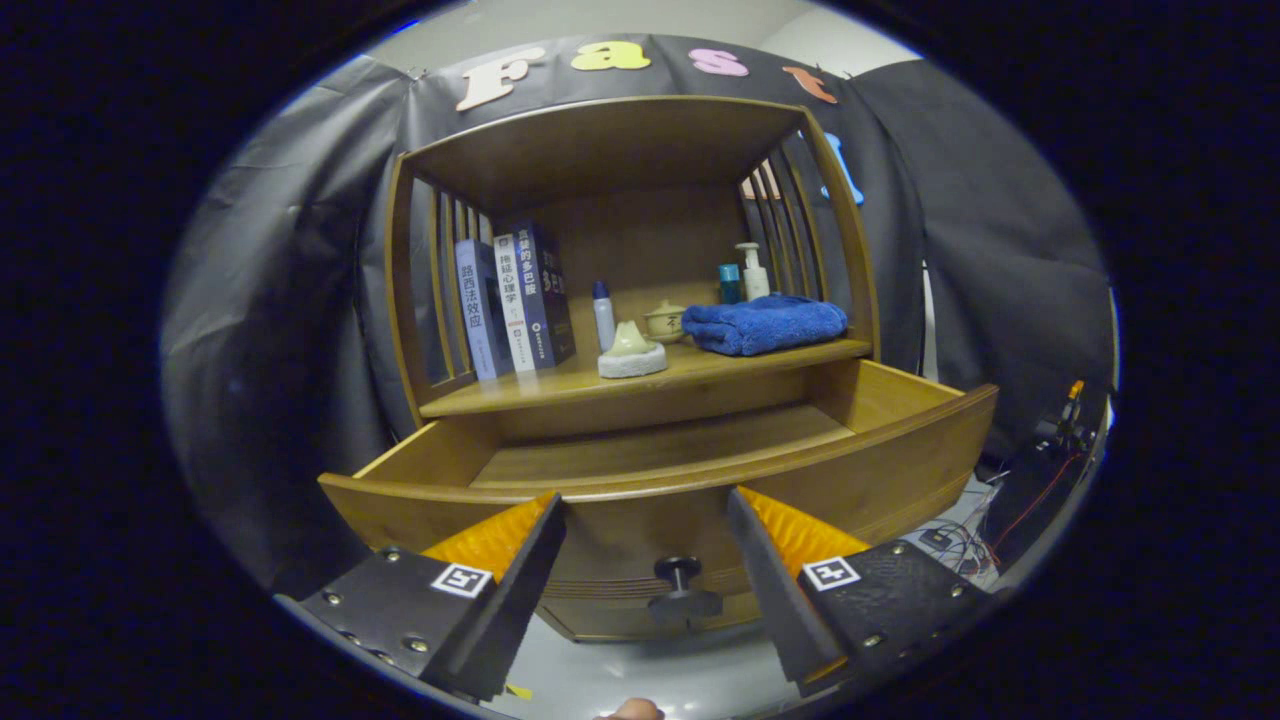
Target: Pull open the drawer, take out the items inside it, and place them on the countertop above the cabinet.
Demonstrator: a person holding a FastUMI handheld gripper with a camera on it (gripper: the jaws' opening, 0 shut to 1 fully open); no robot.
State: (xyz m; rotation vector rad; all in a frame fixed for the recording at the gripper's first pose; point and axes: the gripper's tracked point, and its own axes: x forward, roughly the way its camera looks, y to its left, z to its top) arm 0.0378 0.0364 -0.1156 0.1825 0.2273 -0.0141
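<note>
Between the spread fingers of the tongs (647, 510), which grip nothing, sits the dark knob (683, 590) of a wooden drawer (900, 455) pulled open just ahead of them. Beyond it, on the countertop (560, 385), stand books (515, 300), a folded blue towel (765, 322), small bottles (604, 314) and a pale ornament (632, 350).

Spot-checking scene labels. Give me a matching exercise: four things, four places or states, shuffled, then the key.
Things:
1. drawer
2. blue towel
3. books
4. gripper

Places or states:
A. upright at one end of the shelf, against the slats
B. pulled open
C. open, fingers either side of the knob
D. folded at the shelf's other end

Pairs: 1-B, 2-D, 3-A, 4-C
</note>
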